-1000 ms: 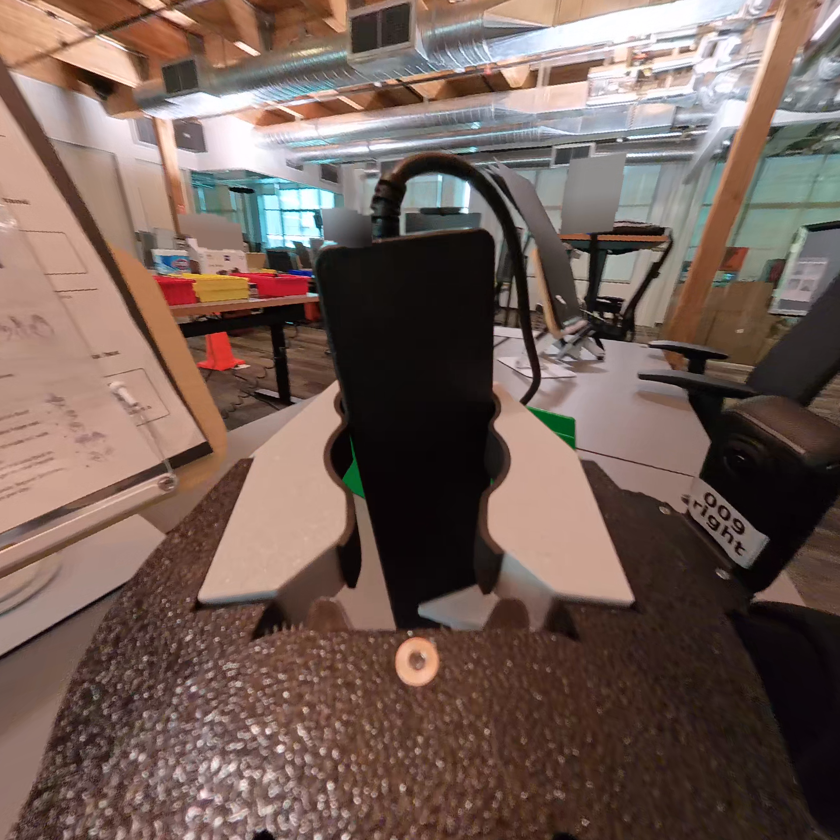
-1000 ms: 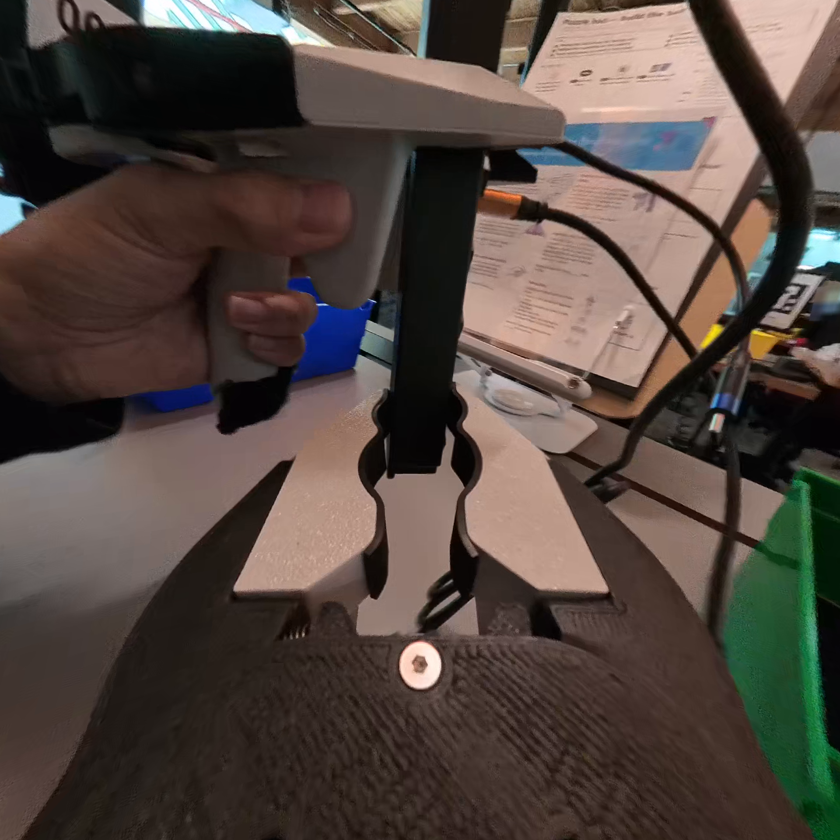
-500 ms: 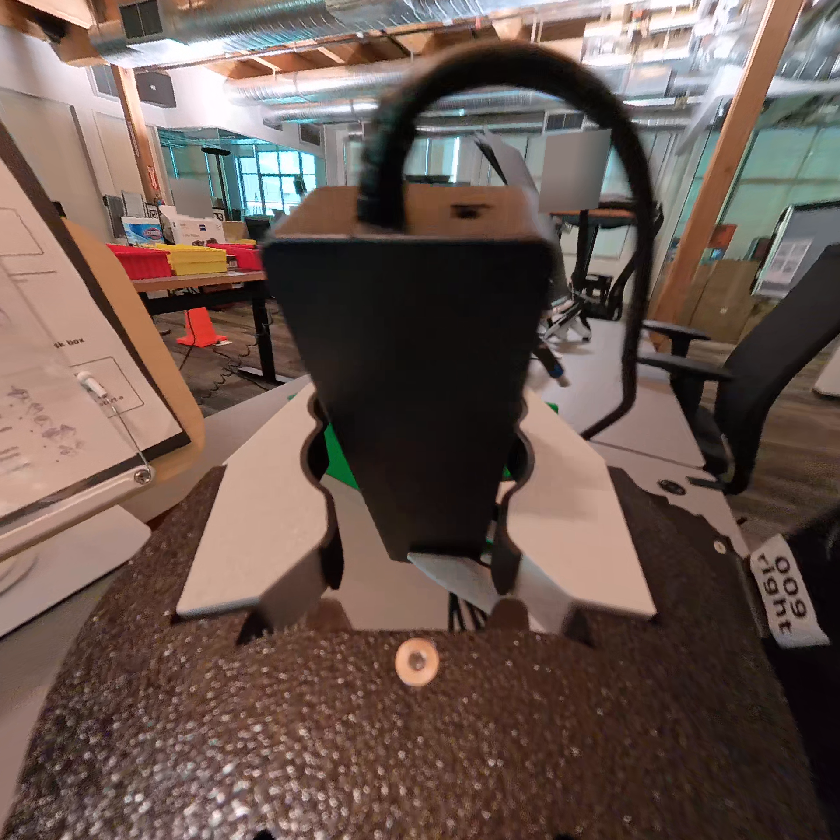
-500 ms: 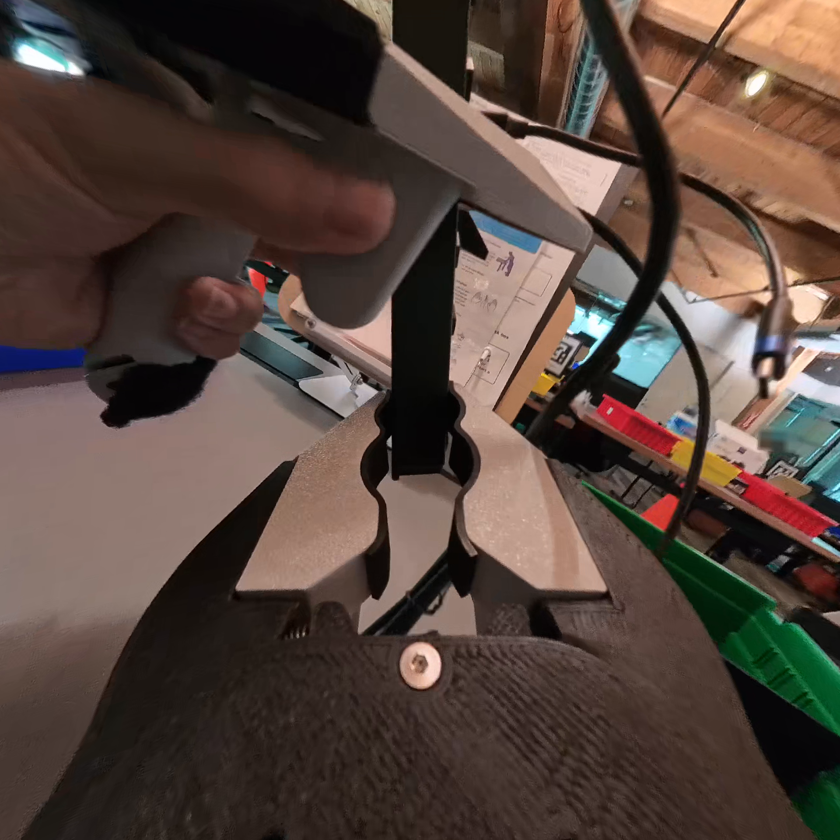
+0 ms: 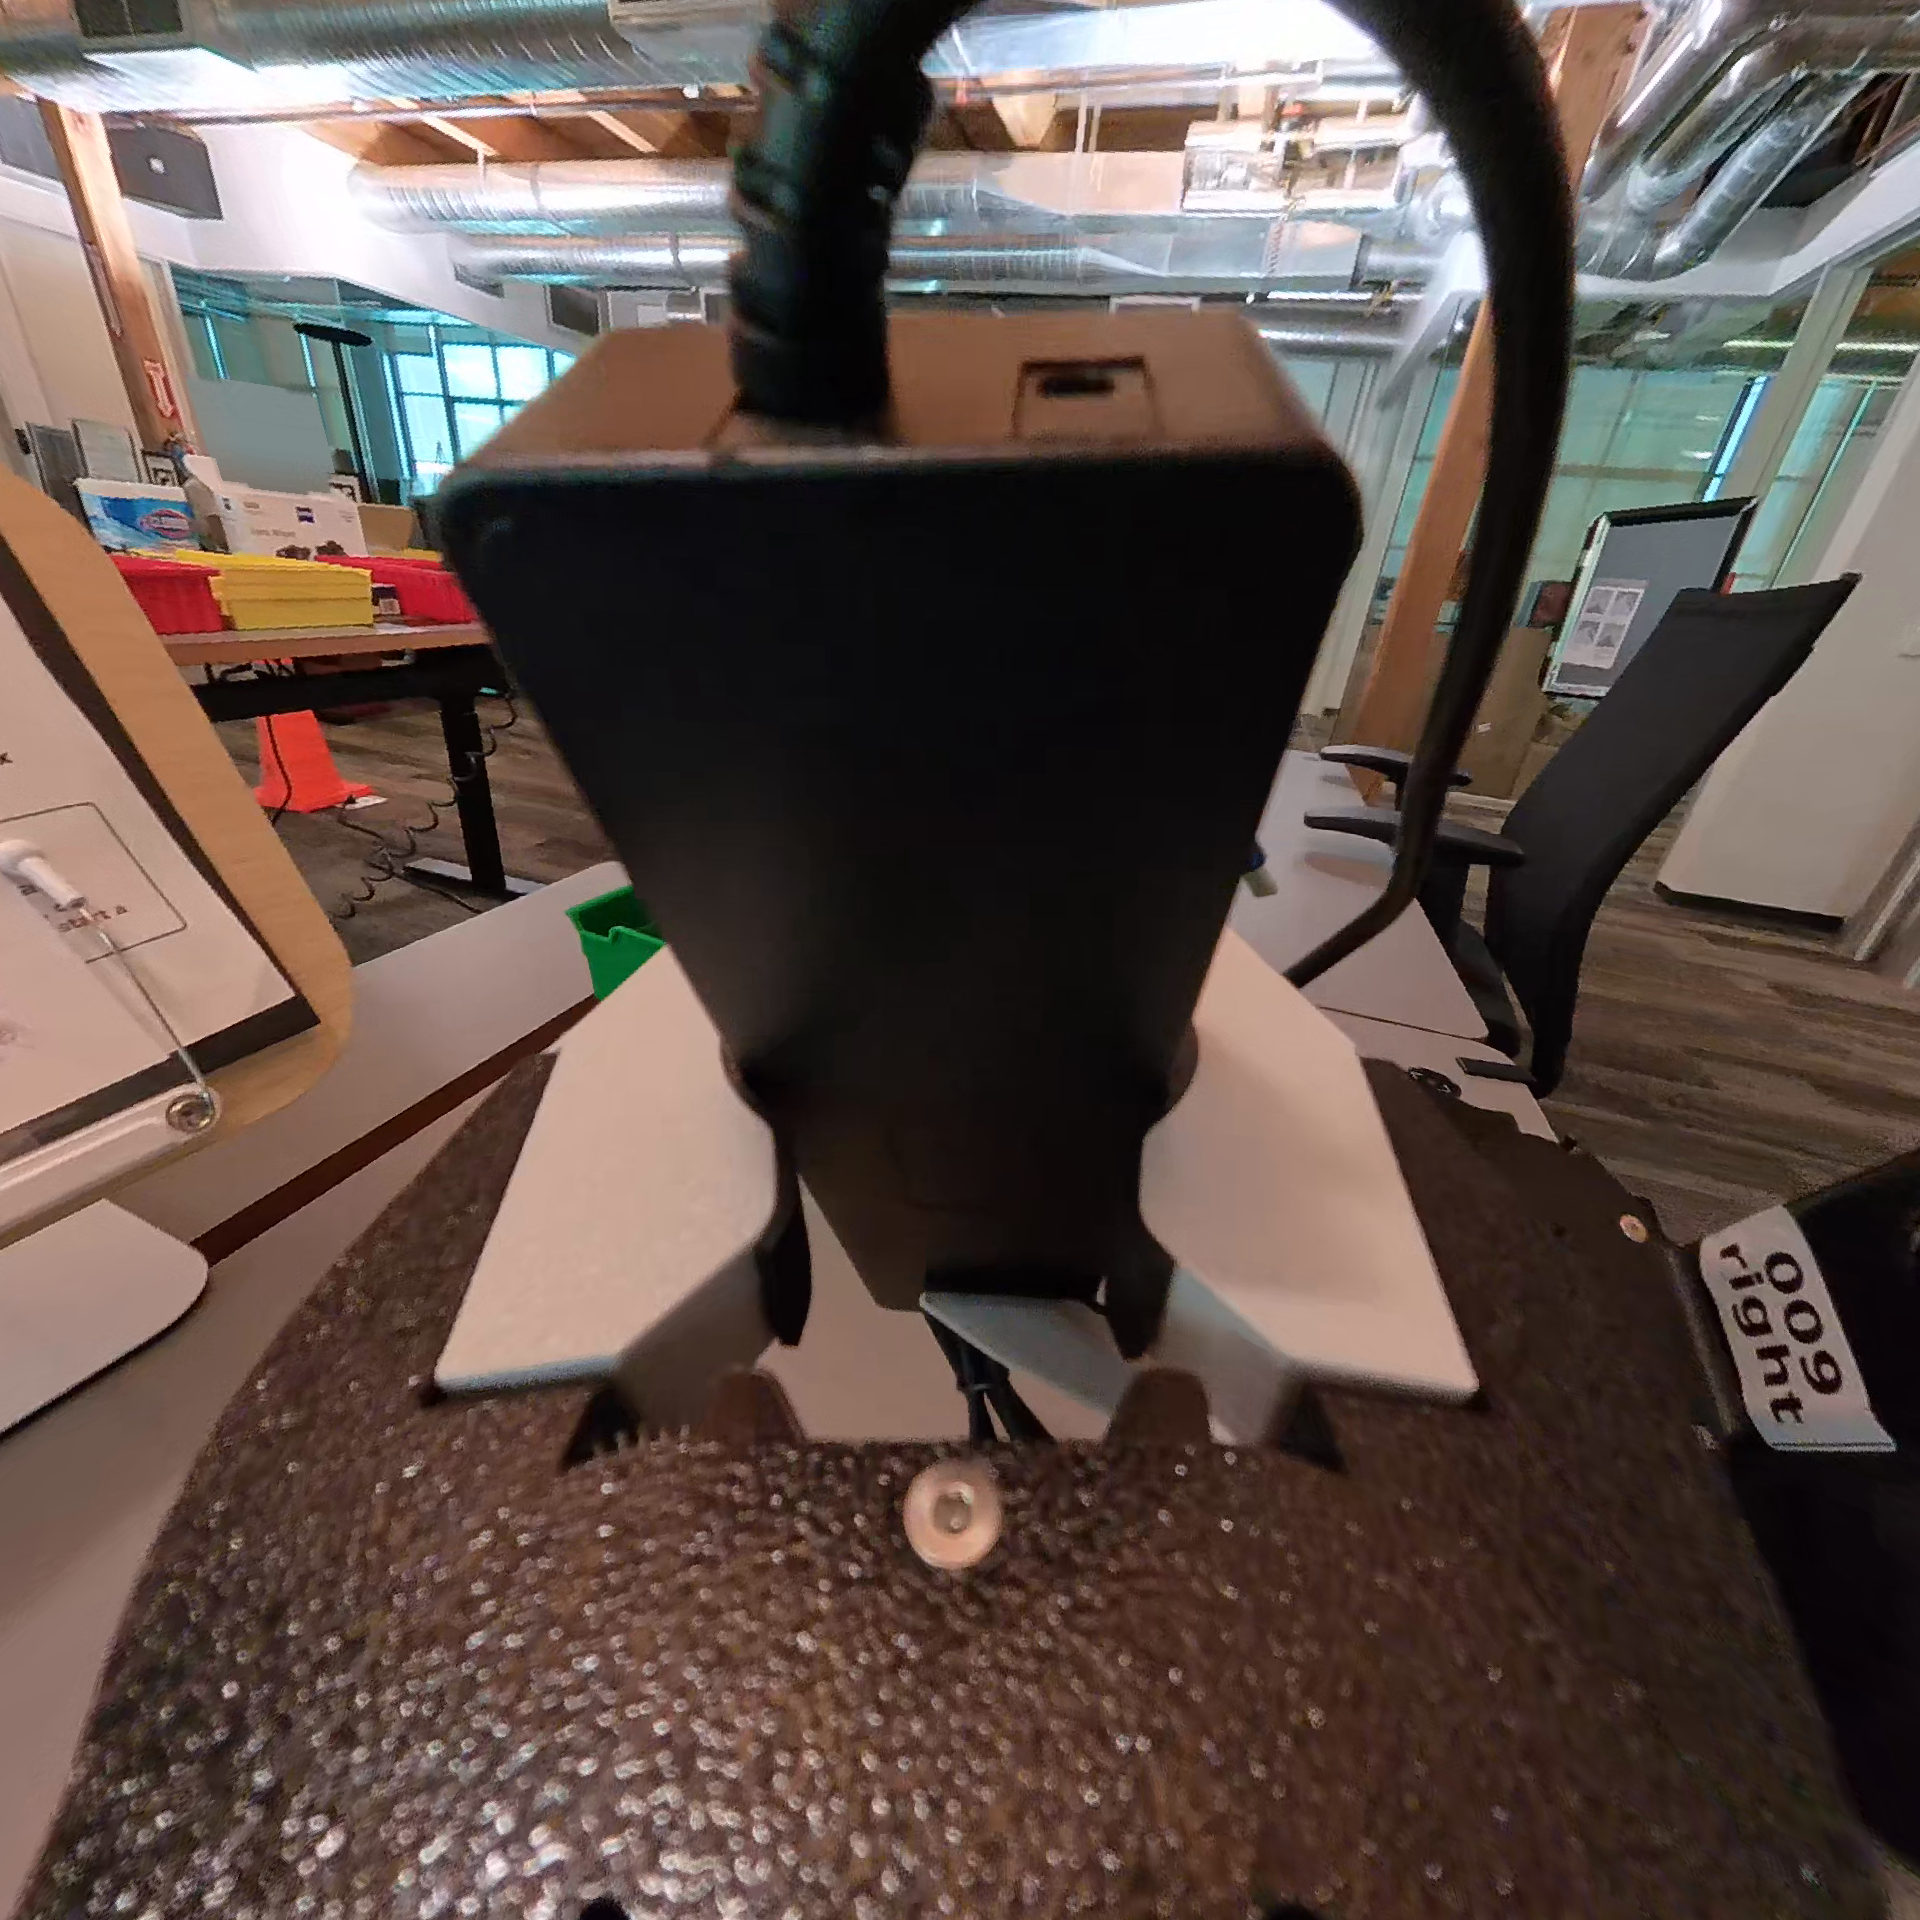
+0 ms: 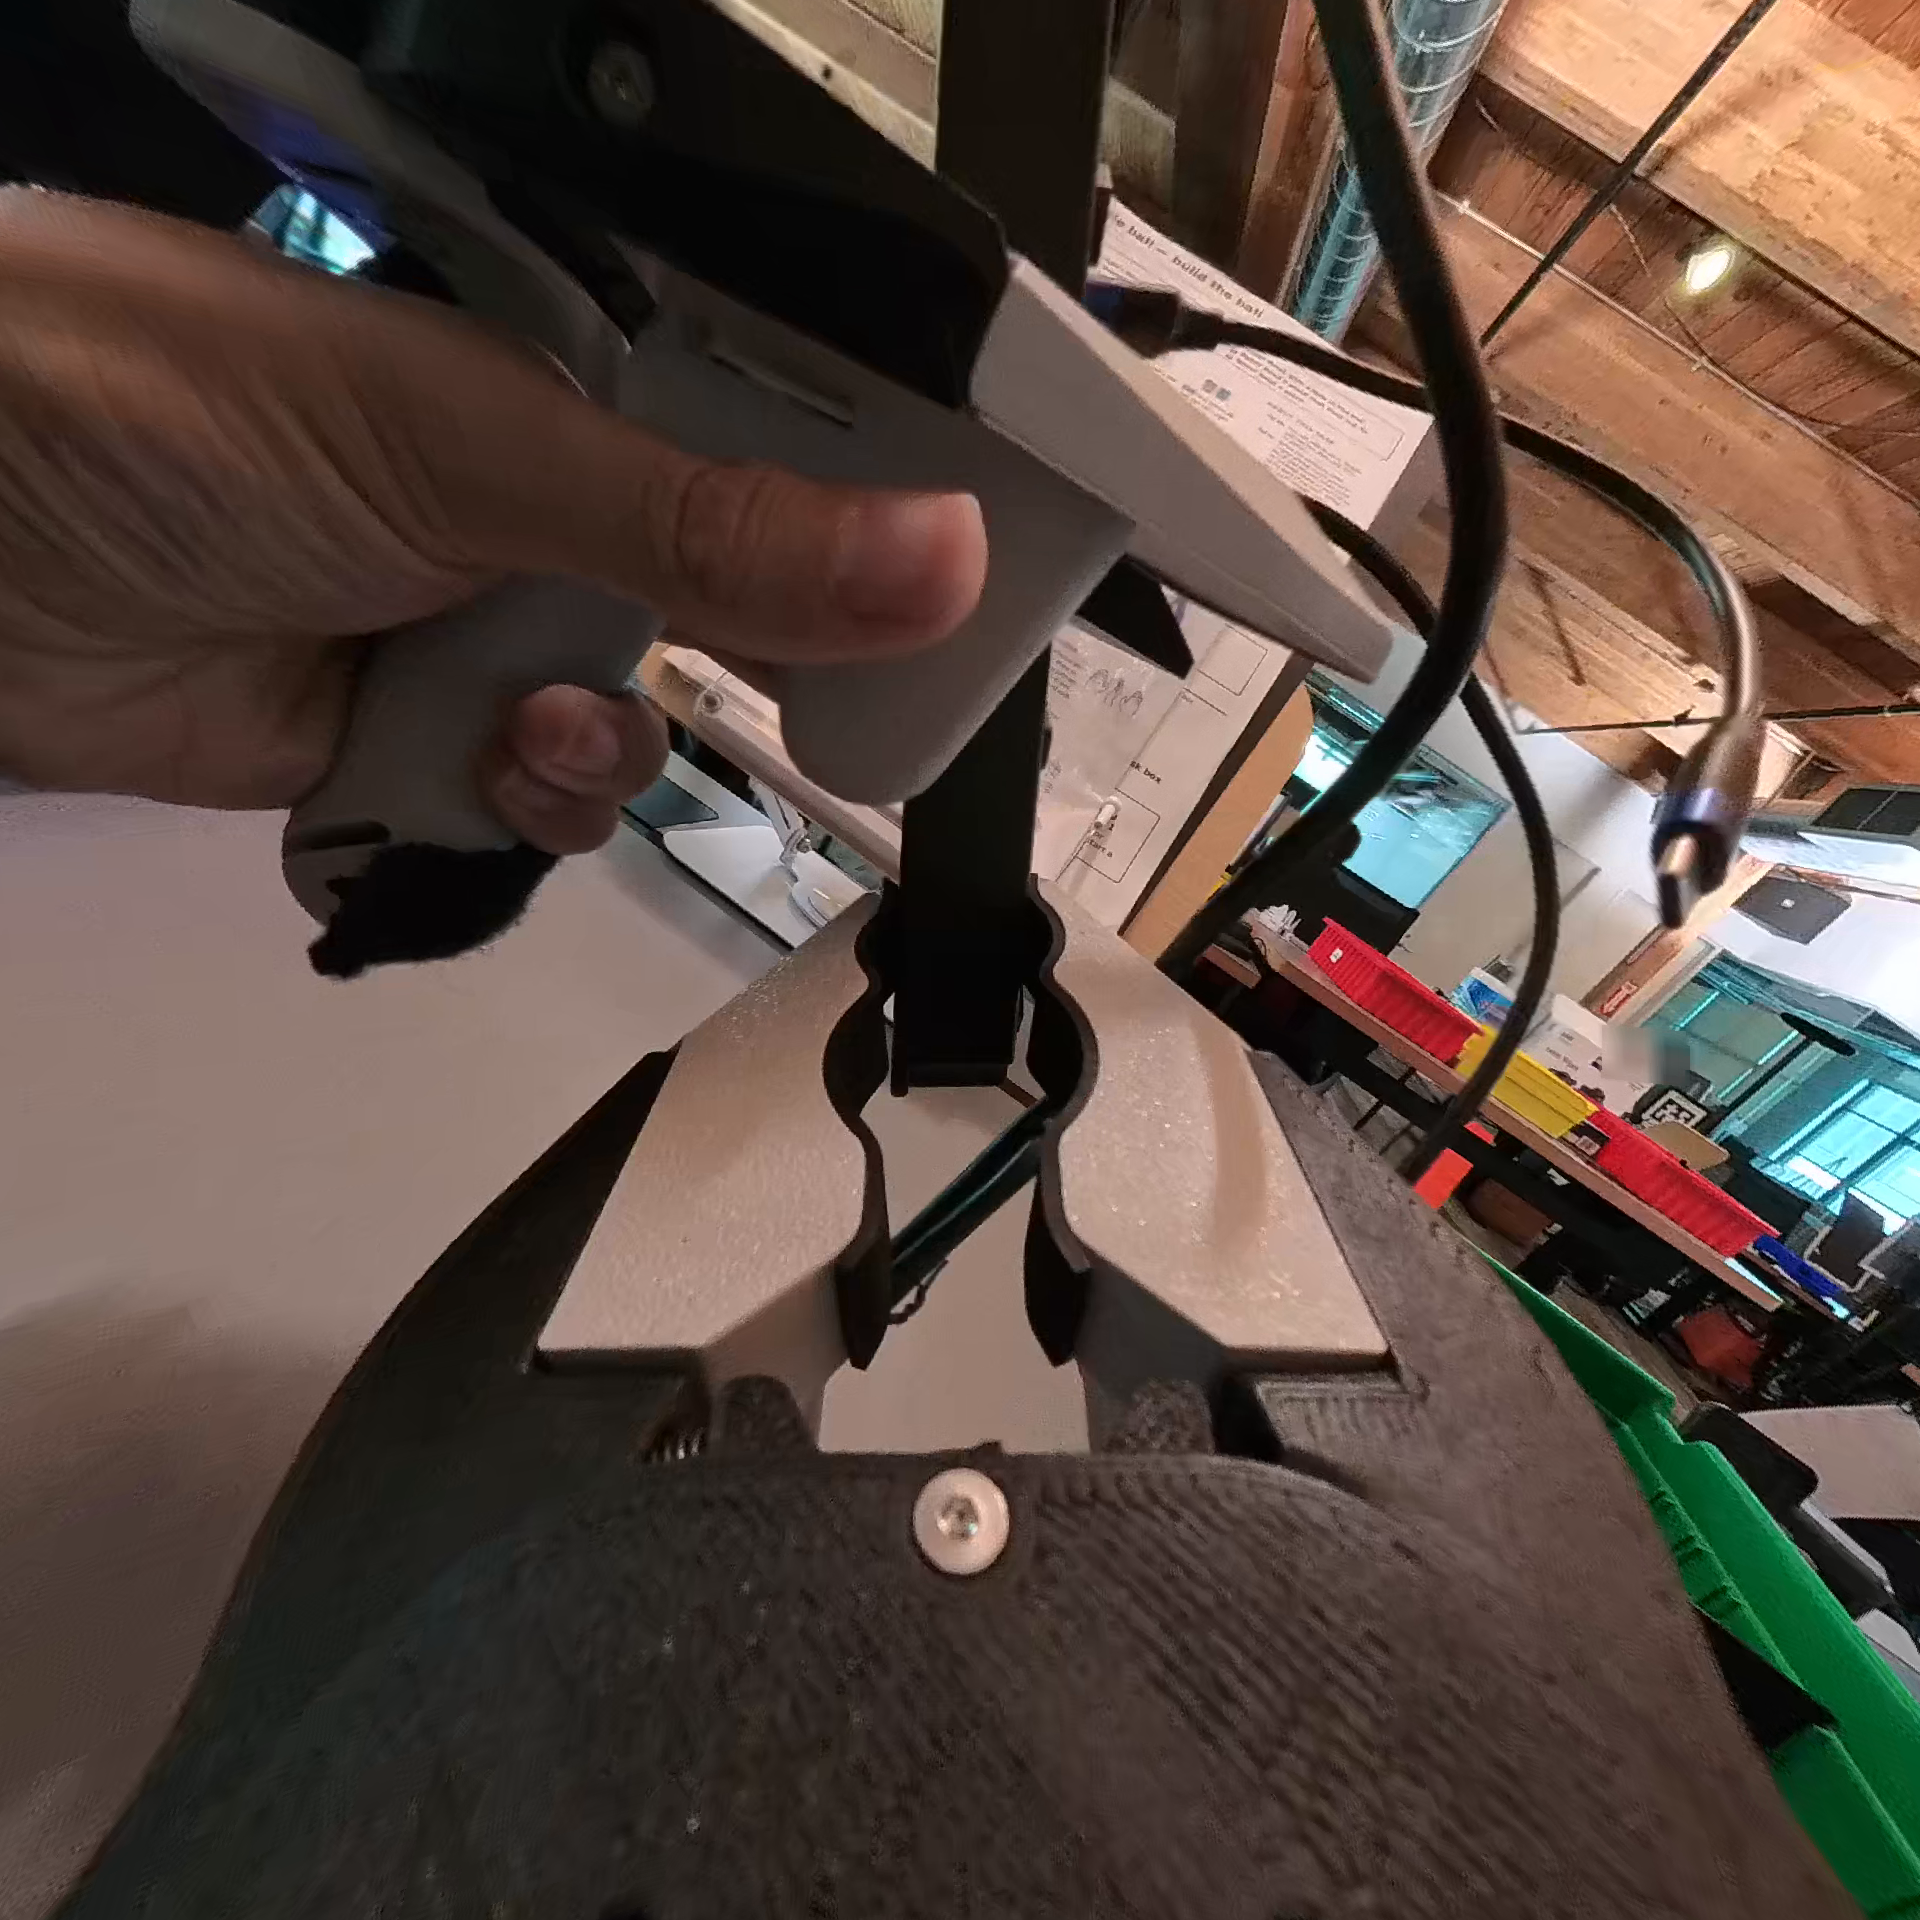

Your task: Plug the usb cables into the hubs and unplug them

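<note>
An open workshop with ceiling ducts lay behind the pale tabletop (image 5: 447, 1008). The left gripper (image 5: 961, 1101) had its jaws clamped on the black hub (image 5: 904, 727); the right gripper (image 6: 961, 997) pinched its lower end. Only the right wrist view showed the hand (image 6: 312, 540) and a dangling USB plug (image 6: 1704, 831), seemingly unplugged.

We see the hub (image 5: 904, 748) standing upright between the left gripper (image 5: 961, 1174) fingers, its cable (image 5: 1496, 520) arching over the top and down its right side. Behind it to the left stands a bin (image 5: 613, 940) on the table (image 5: 457, 997); a chair (image 5: 1621, 790) lies right. The right gripper (image 6: 961, 1023) closes on the hub's lower end, below the left one
</note>
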Tool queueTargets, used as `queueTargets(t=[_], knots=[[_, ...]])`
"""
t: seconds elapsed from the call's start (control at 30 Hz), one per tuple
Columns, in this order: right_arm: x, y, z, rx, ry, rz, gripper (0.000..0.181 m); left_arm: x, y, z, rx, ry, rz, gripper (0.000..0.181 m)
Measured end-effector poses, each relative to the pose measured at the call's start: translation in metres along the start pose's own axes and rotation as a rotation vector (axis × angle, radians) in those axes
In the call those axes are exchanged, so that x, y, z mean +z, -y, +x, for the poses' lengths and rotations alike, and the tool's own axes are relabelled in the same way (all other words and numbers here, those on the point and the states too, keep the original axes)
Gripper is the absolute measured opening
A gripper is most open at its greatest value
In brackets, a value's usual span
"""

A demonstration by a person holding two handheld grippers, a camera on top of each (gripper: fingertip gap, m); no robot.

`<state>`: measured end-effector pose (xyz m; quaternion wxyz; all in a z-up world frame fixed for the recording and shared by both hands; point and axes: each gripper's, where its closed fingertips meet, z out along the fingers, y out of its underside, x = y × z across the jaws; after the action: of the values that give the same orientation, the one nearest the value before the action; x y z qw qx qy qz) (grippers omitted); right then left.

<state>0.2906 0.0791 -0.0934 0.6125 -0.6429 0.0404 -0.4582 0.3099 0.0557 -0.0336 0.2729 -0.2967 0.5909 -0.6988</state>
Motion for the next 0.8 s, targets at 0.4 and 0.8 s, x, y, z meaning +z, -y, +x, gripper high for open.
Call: queueTargets(t=[0.4,0.8], knots=[[0.003,-0.002,-0.015,0.026,0.076,0.000,0.024,-0.005,-0.009,-0.006,-0.042,-0.036,-0.053,0.063],[-0.052,0.088,0.003,0.522,0.757,0.242,0.057,-0.078,-0.032,-0.043,0.089,-0.226,-0.256,0.062]])
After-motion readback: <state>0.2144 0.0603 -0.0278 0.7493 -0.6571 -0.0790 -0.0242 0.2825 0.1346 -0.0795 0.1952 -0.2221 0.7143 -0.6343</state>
